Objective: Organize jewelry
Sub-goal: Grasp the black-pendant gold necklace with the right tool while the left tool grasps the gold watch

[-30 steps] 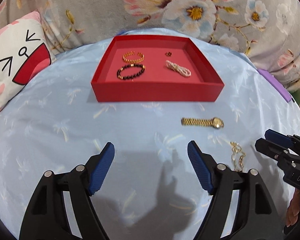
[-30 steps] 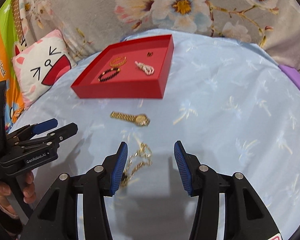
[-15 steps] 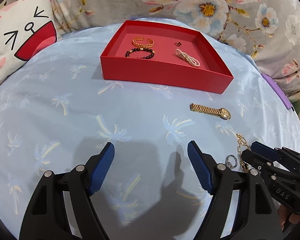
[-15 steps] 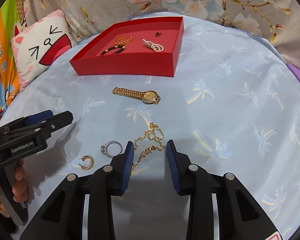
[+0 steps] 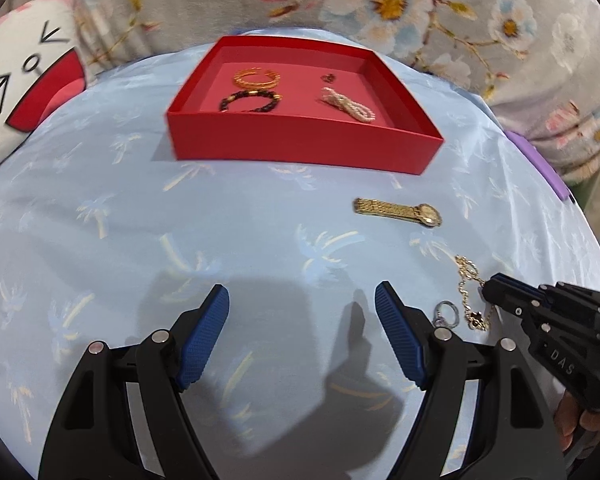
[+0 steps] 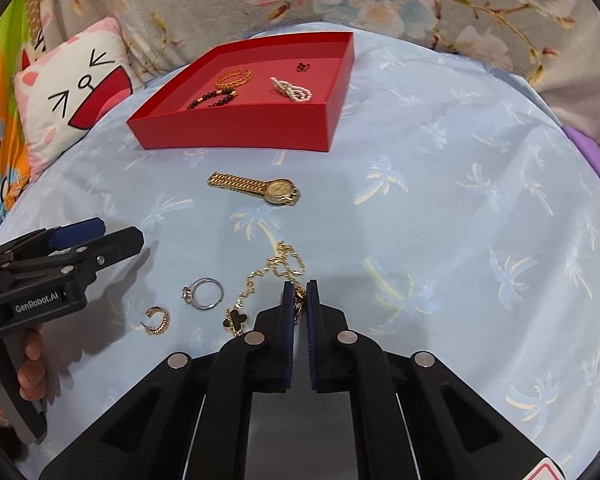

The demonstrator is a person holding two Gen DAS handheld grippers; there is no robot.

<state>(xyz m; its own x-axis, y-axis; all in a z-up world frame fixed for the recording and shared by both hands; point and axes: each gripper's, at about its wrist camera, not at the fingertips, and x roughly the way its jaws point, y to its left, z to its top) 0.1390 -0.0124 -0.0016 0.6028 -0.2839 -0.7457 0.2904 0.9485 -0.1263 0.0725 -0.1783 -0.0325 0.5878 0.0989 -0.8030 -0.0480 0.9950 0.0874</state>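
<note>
My right gripper (image 6: 299,296) has just been closing and now pinches the gold chain (image 6: 260,276), which lies on the blue cloth (image 6: 440,220) beside a ring (image 6: 204,294) and an earring (image 6: 159,320). My left gripper (image 5: 300,320) hangs spread wide over bare cloth, gripping nothing. The watch (image 6: 256,188) lies between the chain and the red tray (image 6: 236,132), which holds two bracelets (image 6: 220,88), pearls (image 6: 292,89) and a small dark piece (image 6: 302,66).
</note>
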